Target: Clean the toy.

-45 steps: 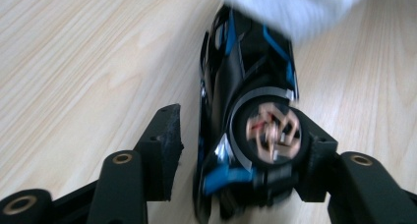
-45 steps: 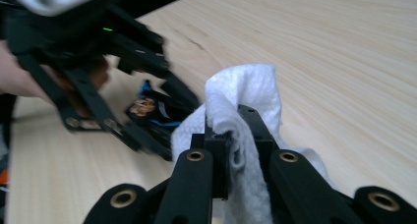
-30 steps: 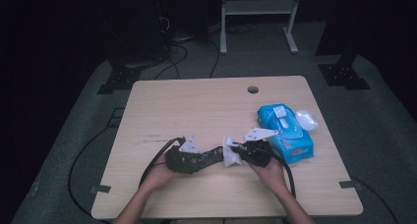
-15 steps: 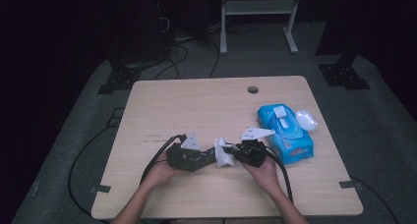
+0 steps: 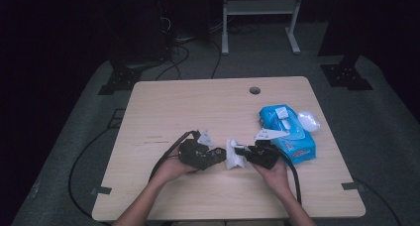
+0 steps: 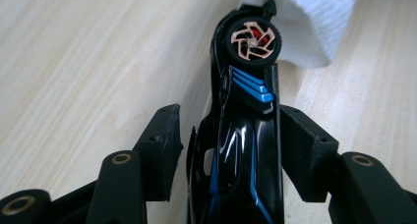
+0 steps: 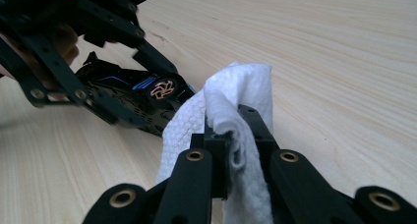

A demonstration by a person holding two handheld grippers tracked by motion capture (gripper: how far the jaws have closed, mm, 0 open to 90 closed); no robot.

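Note:
A black toy car [image 6: 241, 150] with blue stripes and a copper-spoked wheel [image 6: 253, 40] lies between the jaws of my left gripper [image 6: 228, 130]. These jaws have just been opening: one pad stands clear of the car's side while the other lies against it. My right gripper [image 7: 236, 126] is shut on a crumpled white wipe [image 7: 236, 91], held just beside the car [image 7: 142, 94]. In the high view both grippers meet near the table's front edge, left gripper [image 5: 218, 154] and right gripper [image 5: 238, 155], with the wipe [image 5: 232, 159] between them.
A blue pack of wipes [image 5: 289, 132] with its flap raised lies right of my right hand, a small white object [image 5: 308, 120] beside it. The wooden table [image 5: 198, 102] has a cable hole [image 5: 254, 90] at the back. Cables trail off the front left.
My left hand has shifted a little with the car. The right gripper keeps the wipe pinched and has hardly moved.

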